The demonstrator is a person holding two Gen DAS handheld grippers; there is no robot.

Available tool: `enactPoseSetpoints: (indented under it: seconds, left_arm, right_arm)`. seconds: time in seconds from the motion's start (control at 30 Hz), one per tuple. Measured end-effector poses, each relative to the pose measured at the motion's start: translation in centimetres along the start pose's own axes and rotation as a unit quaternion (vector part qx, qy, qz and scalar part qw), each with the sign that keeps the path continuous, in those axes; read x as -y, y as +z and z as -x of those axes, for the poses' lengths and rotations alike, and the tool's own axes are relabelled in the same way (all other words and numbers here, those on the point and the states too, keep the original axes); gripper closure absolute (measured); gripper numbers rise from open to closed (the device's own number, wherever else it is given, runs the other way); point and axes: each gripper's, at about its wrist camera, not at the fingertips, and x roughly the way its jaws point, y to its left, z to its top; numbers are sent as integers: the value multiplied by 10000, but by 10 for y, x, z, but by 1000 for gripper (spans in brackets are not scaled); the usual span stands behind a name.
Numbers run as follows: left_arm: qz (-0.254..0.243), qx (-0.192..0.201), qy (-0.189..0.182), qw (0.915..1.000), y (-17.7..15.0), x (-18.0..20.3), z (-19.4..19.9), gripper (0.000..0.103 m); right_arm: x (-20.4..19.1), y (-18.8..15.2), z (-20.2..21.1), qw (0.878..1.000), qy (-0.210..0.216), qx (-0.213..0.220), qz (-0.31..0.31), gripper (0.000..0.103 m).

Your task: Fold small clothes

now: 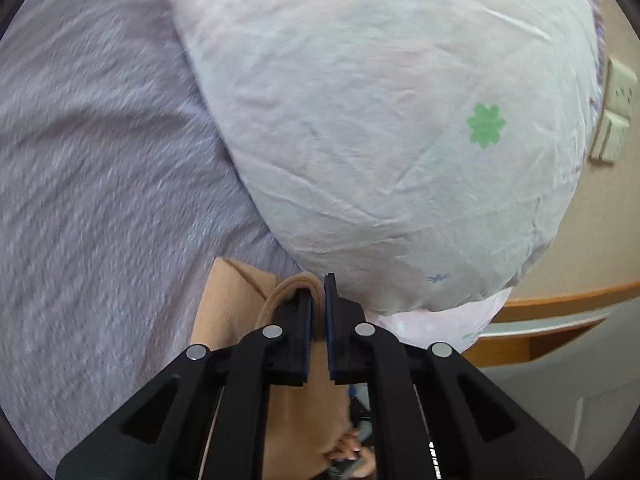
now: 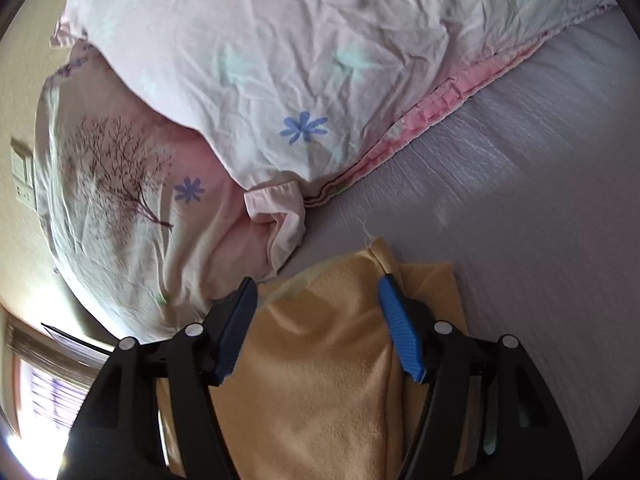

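Note:
A small tan fleece garment (image 2: 320, 360) lies on the lilac bedsheet, near the pillows. My right gripper (image 2: 318, 284) is open, its blue-padded fingers (image 2: 394, 320) straddling a raised fold of the garment. In the left wrist view the same tan garment (image 1: 232, 304) hangs at my left gripper (image 1: 318, 280), whose jaws are nearly closed on its hemmed edge, lifted above the sheet.
Two pale pink floral pillows (image 2: 280, 80) lie stacked at the head of the bed; one (image 1: 380, 120) fills the left wrist view. Lilac sheet (image 1: 100, 180) spreads to the left. A wall with sockets (image 1: 612, 120) and a wooden ledge (image 1: 560, 304) stand beyond.

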Motion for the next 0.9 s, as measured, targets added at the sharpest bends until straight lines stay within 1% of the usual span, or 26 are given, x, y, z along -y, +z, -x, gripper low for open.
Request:
enactPoseSetpoints:
  seconds: [0.03, 0.07, 0.1, 0.13, 0.17, 0.2, 0.23, 0.27, 0.3, 0.37, 0.4, 0.43, 0.47, 0.5, 0.53, 0.57, 0.6, 0.63, 0.67, 0.7, 0.73, 0.77, 0.8, 0.83, 0.87, 0.9]
  left_arm:
    - [139, -64, -61, 9999, -1, -4, 2, 81]
    - [225, -156, -190, 9994, -3, -7, 6, 65]
    - [173, -110, -240, 9995, -4, -6, 12, 46]
    - [77, -10, -270, 9996, -4, -4, 20, 35]
    - [-49, 100, -369, 9993, -4, -1, 29, 16]
    - [-189, 253, -498, 9983, -4, 3, 43, 12]
    - [-252, 296, -418, 9984, -5, 5, 49, 12]
    - [-376, 284, -188, 9987, -6, 9, 54, 12]
    - [-574, 202, 226, 9979, -10, 15, 55, 13]
    - [-939, -20, 826, 9922, -20, 20, 50, 13]
    - [-1143, -171, 1111, 9871, -29, 21, 45, 14]
    - [-1237, -289, 1285, 9835, -36, 21, 40, 15]
    - [-1341, -471, 1449, 9792, -44, 21, 30, 19]
    - [-1415, -587, 1555, 9759, -47, 13, 30, 21]
    - [-1521, -694, 1761, 9701, -51, 14, 20, 26]
    - [-1597, -755, 1880, 9662, -55, 13, 12, 29]
    - [-1670, -762, 1926, 9640, -58, 12, 8, 31]
    - [-1834, -681, 2029, 9595, -62, 16, 5, 33]
    - [-1897, -712, 2112, 9562, -63, 17, -1, 35]
    - [-2008, -642, 2192, 9526, -66, 18, -2, 38]
    - [-2048, -678, 2269, 9497, -69, 15, -4, 50]
    - [-2095, -698, 2314, 9475, -73, 12, -6, 57]
    - [-2197, -652, 2351, 9446, -78, 11, -7, 61]
    - [-2215, -704, 2379, 9431, -79, 9, -11, 74]
    - [-2269, -656, 2419, 9411, -83, 8, -14, 79]
    - [-2278, -639, 2423, 9409, -85, 7, -14, 86]
  right_arm:
    - [-1, -1, 0, 10000, -49, 4, 71, 40]
    - [-2, -3, 2, 9998, -97, 3, 152, 40]
    - [-4, -4, 1, 9997, -118, -3, 196, 40]
    - [-7, -6, -1, 9996, -138, -6, 245, 40]
    - [-7, -7, 0, 9995, -147, -8, 278, 40]
    - [-9, -7, -4, 9995, -154, -1, 283, 40]
    - [-10, -9, -3, 9995, -163, 7, 287, 39]
    - [-14, -11, -1, 9995, -164, 12, 288, 39]
    - [-18, -10, 4, 9994, -149, 19, 299, 36]
    - [-25, -11, 9, 9993, -71, 49, 376, 35]
    - [-30, -13, 13, 9989, -16, 66, 453, 33]
    - [-34, -15, 16, 9987, 16, 81, 507, 32]
    - [-38, -18, 19, 9984, 58, 92, 548, 31]
    - [-42, -21, 23, 9982, 121, 91, 587, 29]
    - [-45, -25, 26, 9979, 164, 80, 614, 29]
    - [-47, -27, 32, 9978, 190, 72, 637, 29]
    - [-48, -28, 34, 9975, 214, 65, 666, 29]
    - [-48, -27, 34, 9973, 228, 57, 692, 28]
    - [-47, -28, 37, 9972, 237, 53, 714, 28]
    - [-47, -29, 40, 9970, 254, 60, 729, 28]
    - [-41, -27, 47, 9969, 274, 75, 728, 27]
    - [-38, -25, 47, 9970, 290, 91, 717, 26]
    - [-35, -24, 49, 9970, 318, 107, 704, 25]
    - [-30, -23, 52, 9969, 340, 109, 696, 24]
    - [-26, -22, 54, 9970, 356, 112, 681, 24]
    - [-24, -21, 55, 9970, 374, 106, 665, 24]
